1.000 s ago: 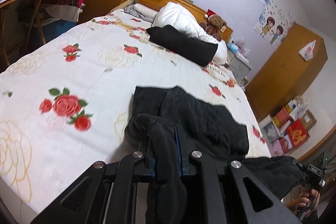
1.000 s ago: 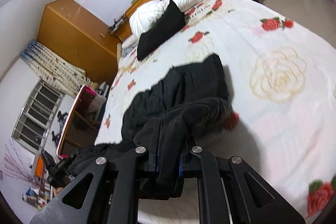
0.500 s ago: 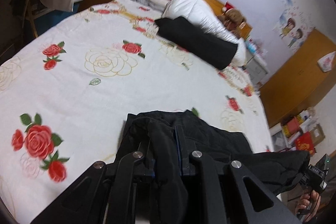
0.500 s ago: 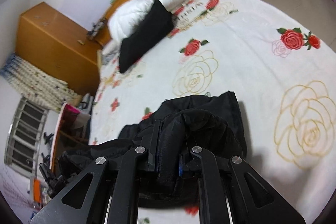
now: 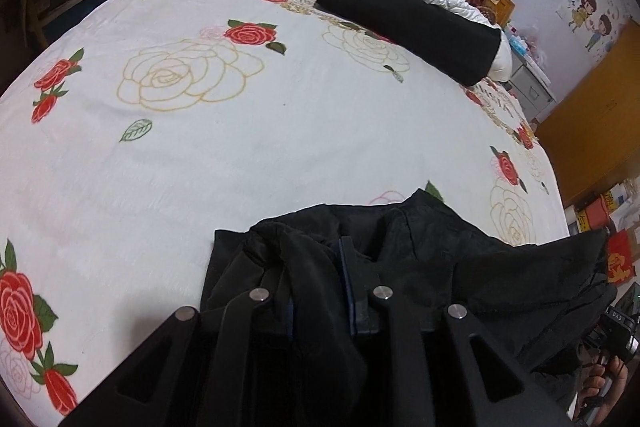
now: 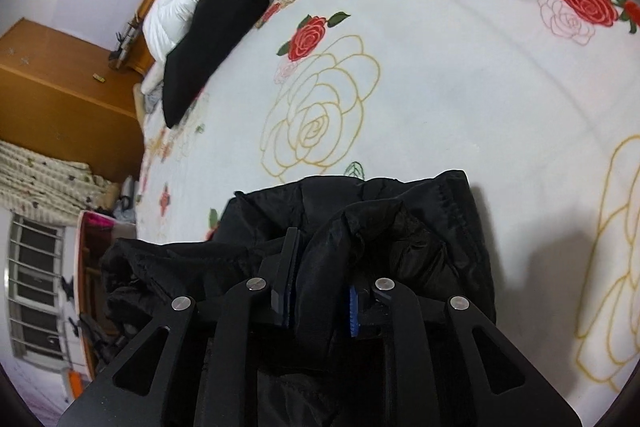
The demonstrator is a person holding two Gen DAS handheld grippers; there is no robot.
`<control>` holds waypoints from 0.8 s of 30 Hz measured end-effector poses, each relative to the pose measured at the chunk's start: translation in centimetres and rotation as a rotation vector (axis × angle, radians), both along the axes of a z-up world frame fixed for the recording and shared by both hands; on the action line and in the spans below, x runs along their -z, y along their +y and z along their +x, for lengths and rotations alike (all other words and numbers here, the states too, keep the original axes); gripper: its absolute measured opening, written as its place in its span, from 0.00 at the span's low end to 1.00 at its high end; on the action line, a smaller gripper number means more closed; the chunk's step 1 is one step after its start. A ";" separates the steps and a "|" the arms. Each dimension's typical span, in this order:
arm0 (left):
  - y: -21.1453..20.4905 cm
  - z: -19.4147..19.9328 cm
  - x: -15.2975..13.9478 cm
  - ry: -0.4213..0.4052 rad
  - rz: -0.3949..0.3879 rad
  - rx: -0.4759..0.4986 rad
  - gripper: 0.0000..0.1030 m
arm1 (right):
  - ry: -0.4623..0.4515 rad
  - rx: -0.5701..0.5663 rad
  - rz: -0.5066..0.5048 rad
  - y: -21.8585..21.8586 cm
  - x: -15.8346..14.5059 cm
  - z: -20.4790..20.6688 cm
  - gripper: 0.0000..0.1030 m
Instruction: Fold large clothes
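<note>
Left wrist view: the black garment (image 5: 420,259), a thin, matte, crinkled fabric, lies bunched on the near part of the bed (image 5: 240,131), well short of the black pillow (image 5: 408,23). A fold looks laid over, though not smoothed. The left gripper (image 5: 320,279) is opening, with cloth still between its blue pads. Right wrist view: the right gripper (image 6: 320,275) is opening too, with a puffy, stitched hem loose between its jaws; flattening and further folds seem left.
</note>
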State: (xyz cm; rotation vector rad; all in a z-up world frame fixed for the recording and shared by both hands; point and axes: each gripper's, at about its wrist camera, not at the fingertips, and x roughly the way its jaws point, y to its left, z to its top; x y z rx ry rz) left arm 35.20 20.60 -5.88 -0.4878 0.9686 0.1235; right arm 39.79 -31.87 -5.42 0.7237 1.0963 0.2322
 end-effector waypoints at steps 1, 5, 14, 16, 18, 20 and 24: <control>0.1 -0.1 -0.3 0.004 -0.008 0.006 0.21 | -0.005 0.002 0.013 -0.1 -0.5 0.1 0.25; 1.3 -0.7 -2.3 -0.018 -0.092 0.015 0.42 | -0.089 -0.026 0.050 -0.7 -3.8 -1.2 0.56; 4.2 -3.8 -8.9 -0.241 -0.066 -0.030 0.83 | -0.317 -0.063 -0.092 -0.4 -10.1 -2.9 0.69; 4.3 -3.1 -7.7 -0.191 -0.041 -0.012 0.83 | -0.306 -0.096 -0.147 0.4 -8.9 -2.4 0.69; 4.0 -1.7 -5.2 -0.106 -0.031 0.029 0.83 | -0.274 -0.123 -0.198 1.0 -7.2 -1.5 0.69; 3.6 -0.3 -2.7 -0.028 -0.022 0.055 0.83 | -0.228 -0.146 -0.236 1.4 -5.3 -0.2 0.69; 2.3 2.1 0.5 0.040 -0.039 0.120 0.83 | -0.163 -0.177 -0.214 1.3 -2.4 2.5 0.69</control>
